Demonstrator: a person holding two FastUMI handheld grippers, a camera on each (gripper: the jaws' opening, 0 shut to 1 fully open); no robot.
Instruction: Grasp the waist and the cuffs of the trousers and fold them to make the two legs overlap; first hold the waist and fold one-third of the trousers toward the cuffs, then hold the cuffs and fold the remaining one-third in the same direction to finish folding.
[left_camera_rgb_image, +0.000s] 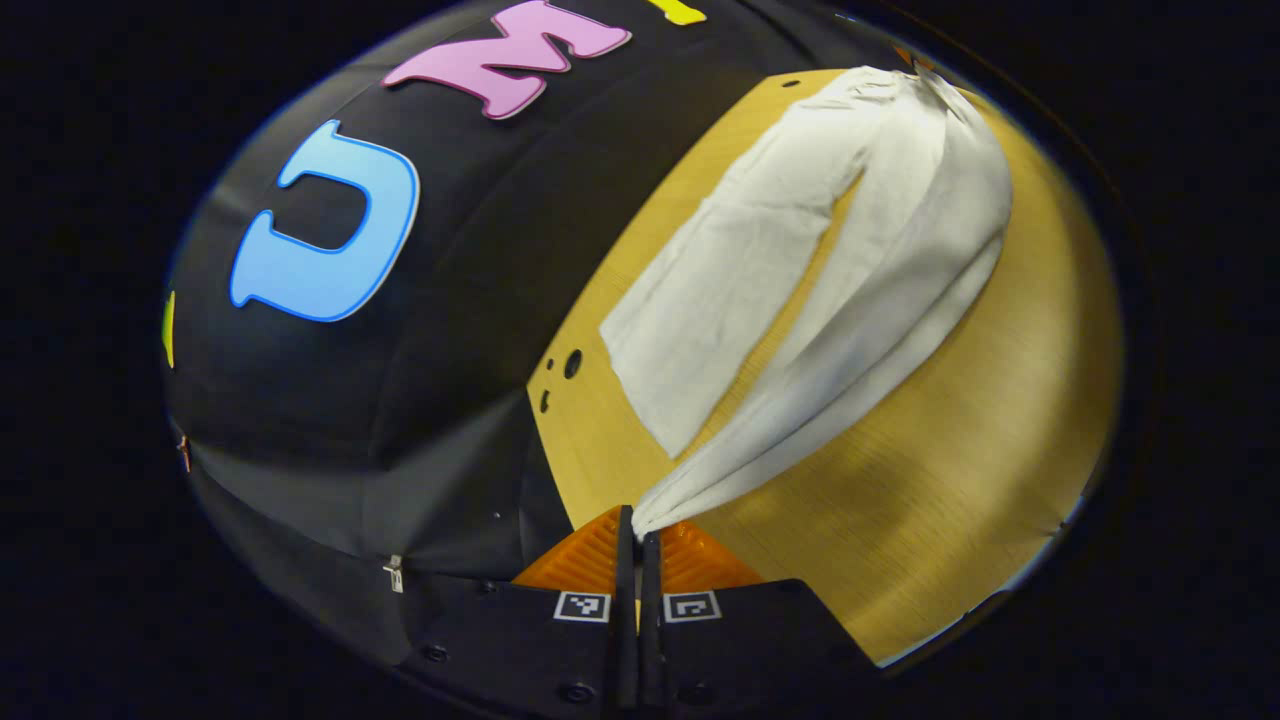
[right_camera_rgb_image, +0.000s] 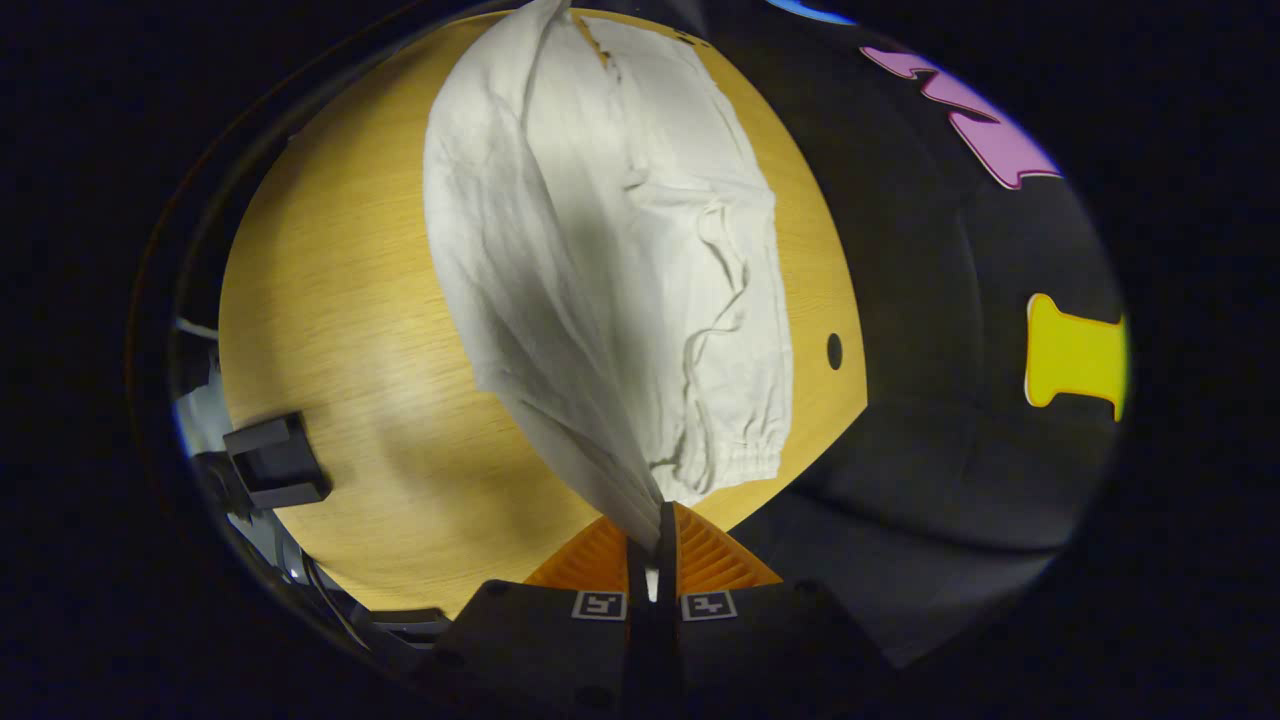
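White trousers (left_camera_rgb_image: 880, 250) lie on a wooden table (left_camera_rgb_image: 950, 480). In the left gripper view my left gripper (left_camera_rgb_image: 637, 527) is shut on the cuff of one leg, which is lifted and stretched taut toward me; the other leg (left_camera_rgb_image: 720, 290) lies flat beside it. In the right gripper view my right gripper (right_camera_rgb_image: 652, 535) is shut on one end of the waist of the trousers (right_camera_rgb_image: 600, 250), pulling that side up off the table. The rest of the elastic waistband (right_camera_rgb_image: 745, 455) rests on the wood.
The black cloth wall (left_camera_rgb_image: 430, 300) stands close along the table's far edge. Small round holes (left_camera_rgb_image: 572, 363) mark the tabletop near that edge, one hole (right_camera_rgb_image: 834, 351) beside the waistband. A dark bracket (right_camera_rgb_image: 272, 462) sits at the table's near left side.
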